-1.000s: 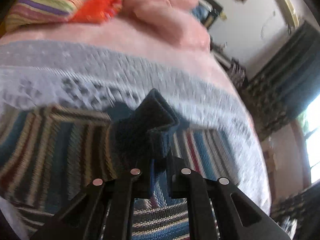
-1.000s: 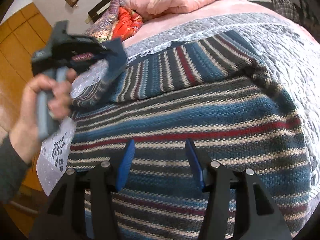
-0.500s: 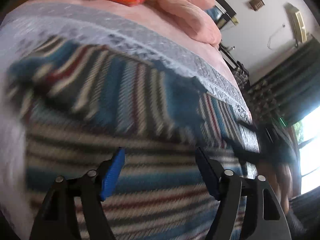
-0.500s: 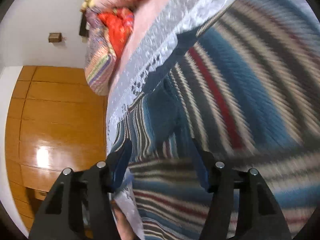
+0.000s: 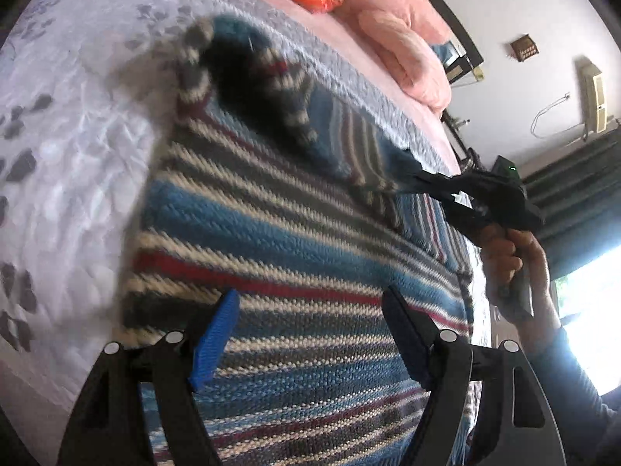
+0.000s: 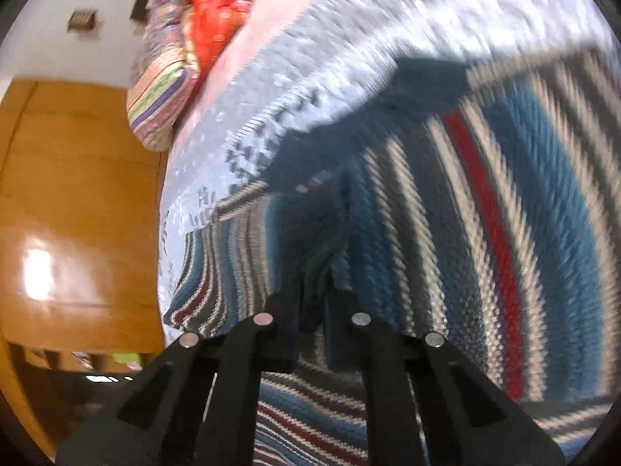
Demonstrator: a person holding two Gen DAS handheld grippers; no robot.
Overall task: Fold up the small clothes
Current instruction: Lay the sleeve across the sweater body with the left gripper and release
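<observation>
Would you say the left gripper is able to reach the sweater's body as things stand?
Probably yes: the left gripper is open just over the sweater, with nothing between them; the right gripper holds a sleeve off to the side.

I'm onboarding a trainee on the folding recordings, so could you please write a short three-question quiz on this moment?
1. True or false: the left gripper is clamped on the striped sweater.
2. Which part of the sweater does the right gripper grip? A) sleeve end B) bottom hem C) nothing
3. Fill in: the sweater lies on a bed, over a pale grey ___.

Key: 1 false, its jaws stand open above the knit; 2 A; 3 quilt.
</observation>
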